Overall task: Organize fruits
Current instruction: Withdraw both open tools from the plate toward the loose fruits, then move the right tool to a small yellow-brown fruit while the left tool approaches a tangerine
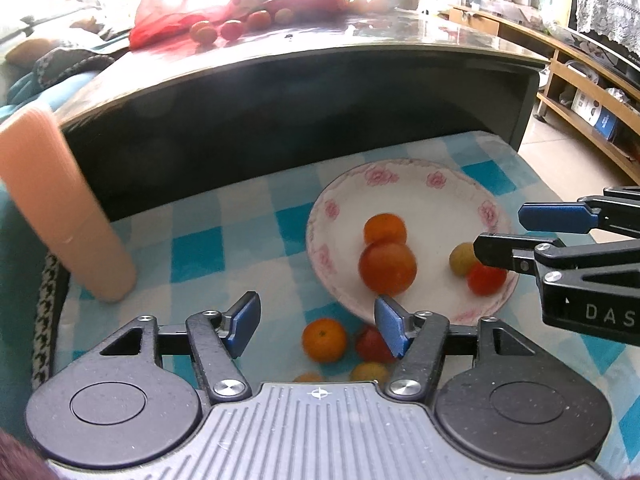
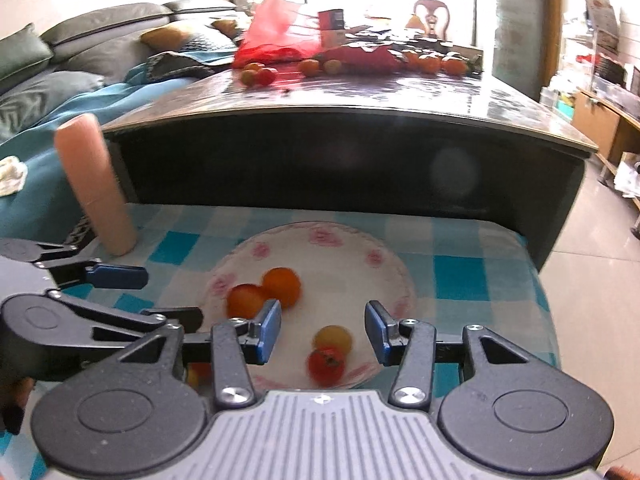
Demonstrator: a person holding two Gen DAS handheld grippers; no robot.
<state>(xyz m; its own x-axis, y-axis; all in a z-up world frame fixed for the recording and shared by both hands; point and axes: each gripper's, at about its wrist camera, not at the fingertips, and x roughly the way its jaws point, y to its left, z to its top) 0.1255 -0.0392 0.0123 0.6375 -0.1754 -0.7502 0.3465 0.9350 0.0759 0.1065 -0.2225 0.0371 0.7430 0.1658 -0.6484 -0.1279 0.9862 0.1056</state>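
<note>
Plate [image 1: 404, 196] on checked surface [image 1: 192, 248] holds four small fruits: two orange, one yellow, one red [image 2: 326, 365]. My right hand-held gripper [image 2: 322, 332] hovers over red one, jaws apart, empty. Left hand-held gripper [image 1: 316, 326] open above loose orange fruit [image 1: 324, 340] beside plate.

Both grippers have black linkage arms, silver screws, blue-padded fingers [image 1: 245, 322] and ribbed grey bodies; one carries white "DAS" lettering.
</note>
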